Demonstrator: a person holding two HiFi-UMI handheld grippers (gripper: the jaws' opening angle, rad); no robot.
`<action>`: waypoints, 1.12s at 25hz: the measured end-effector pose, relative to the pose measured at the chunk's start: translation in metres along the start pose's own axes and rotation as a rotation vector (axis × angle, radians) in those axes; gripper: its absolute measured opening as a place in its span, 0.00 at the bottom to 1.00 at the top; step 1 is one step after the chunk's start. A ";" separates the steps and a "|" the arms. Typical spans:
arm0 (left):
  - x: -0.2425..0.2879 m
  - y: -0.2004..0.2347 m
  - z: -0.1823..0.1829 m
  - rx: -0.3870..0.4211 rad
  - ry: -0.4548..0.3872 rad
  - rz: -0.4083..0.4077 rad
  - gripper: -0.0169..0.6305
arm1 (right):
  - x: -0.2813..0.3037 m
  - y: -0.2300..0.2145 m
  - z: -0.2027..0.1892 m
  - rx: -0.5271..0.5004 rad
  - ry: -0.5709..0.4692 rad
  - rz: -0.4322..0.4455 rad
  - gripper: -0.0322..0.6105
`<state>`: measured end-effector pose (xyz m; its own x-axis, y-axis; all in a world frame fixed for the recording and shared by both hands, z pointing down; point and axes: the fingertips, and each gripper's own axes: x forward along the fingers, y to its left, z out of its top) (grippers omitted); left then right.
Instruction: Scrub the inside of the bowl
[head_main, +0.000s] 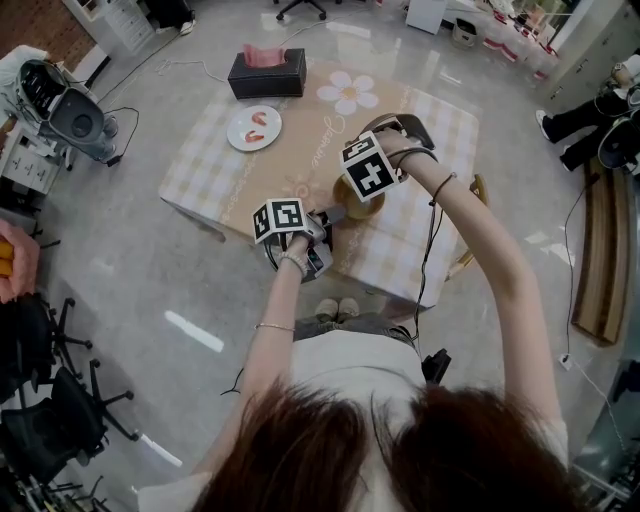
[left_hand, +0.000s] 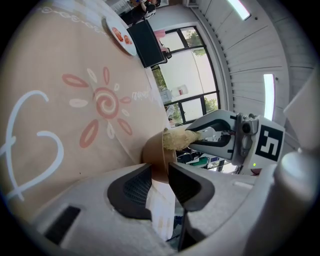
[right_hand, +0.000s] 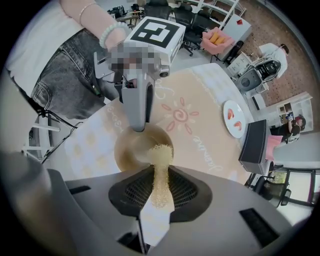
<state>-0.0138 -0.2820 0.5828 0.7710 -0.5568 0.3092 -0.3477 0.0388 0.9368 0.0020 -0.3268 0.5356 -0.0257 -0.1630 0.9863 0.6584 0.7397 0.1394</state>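
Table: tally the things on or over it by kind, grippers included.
bowl: 1
scrubber: 1
plate: 1
tissue box: 1
grippers: 2, left gripper on the bowl's rim, right gripper holding the scrubber
Total: 6

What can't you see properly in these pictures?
- Inside of the bowl, head view: the right gripper covers it.
- Near side of the bowl, right gripper view: hidden behind that gripper's own body and the scrubber.
- The food on the plate: red bits, too small to name in any view.
- Whether the bowl is dirty: cannot tell.
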 end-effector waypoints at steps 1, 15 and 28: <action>0.000 0.000 0.000 -0.003 -0.003 -0.002 0.20 | 0.000 0.000 0.000 0.007 -0.001 -0.002 0.17; 0.000 0.001 -0.001 -0.019 -0.012 -0.016 0.20 | 0.001 0.005 -0.007 0.071 0.004 0.001 0.17; 0.001 0.002 0.000 -0.032 -0.022 -0.027 0.20 | 0.001 0.012 -0.016 0.134 0.027 0.008 0.17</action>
<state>-0.0137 -0.2828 0.5846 0.7681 -0.5759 0.2801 -0.3093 0.0493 0.9497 0.0224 -0.3286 0.5364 0.0009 -0.1731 0.9849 0.5519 0.8214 0.1438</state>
